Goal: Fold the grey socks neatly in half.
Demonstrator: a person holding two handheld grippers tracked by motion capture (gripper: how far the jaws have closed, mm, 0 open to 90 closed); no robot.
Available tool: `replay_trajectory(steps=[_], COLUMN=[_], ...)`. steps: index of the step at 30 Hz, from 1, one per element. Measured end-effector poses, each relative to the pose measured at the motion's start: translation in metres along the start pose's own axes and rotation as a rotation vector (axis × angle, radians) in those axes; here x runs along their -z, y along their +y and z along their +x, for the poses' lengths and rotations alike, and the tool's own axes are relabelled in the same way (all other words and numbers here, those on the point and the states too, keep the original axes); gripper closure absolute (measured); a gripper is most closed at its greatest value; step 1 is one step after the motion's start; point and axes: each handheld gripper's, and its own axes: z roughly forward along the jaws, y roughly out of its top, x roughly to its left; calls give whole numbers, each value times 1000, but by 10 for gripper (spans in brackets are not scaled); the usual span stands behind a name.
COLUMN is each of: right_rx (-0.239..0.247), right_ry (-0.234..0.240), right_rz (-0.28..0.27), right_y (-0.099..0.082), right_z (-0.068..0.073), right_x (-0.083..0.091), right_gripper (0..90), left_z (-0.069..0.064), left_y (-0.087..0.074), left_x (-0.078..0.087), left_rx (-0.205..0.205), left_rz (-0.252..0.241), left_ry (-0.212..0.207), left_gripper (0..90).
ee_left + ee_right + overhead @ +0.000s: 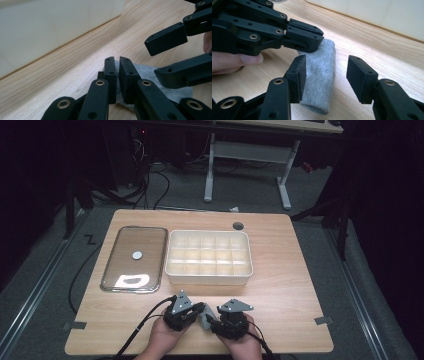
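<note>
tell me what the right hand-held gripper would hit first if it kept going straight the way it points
Most likely the grey cloth, lying between its open jaws, and right behind it the left hand-held gripper pinching the cloth's far end. Depth is hard to judge.

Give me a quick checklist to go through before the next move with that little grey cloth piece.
1. Left gripper fingers shut on the grey cloth piece: ok.
2. Right gripper fingers open, apart from the cloth: ok.
3. Cloth lies on the table, not lifted: ok.
4. White compartment box near, ahead of both grippers: ok.
5. Box compartments free: cannot tell.
6. Clear lid lies beside the box, not on it: ok.
</note>
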Motion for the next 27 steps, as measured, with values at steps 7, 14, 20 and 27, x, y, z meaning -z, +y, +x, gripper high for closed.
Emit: replay_trajectory(steps=[7, 14, 20, 27], right_rx=[-42, -66, -64, -54], right_ry=[19, 45, 55, 53], right_rz=[28, 40, 45, 37], right_y=[-4, -5, -5, -5], right_z=[-5, -8, -7, -6], right_x=[-7, -11, -12, -12], right_gripper=[523, 530, 536, 539], left_z=[0, 2, 3, -1], left_y=[0, 1, 3, -2], left_x=[1, 4, 13, 20], left_rx=[-2, -1, 2, -27], left_rz=[1, 6, 5, 30], left_ry=[-3, -1, 12, 34], left_gripper=[839, 786, 716, 735])
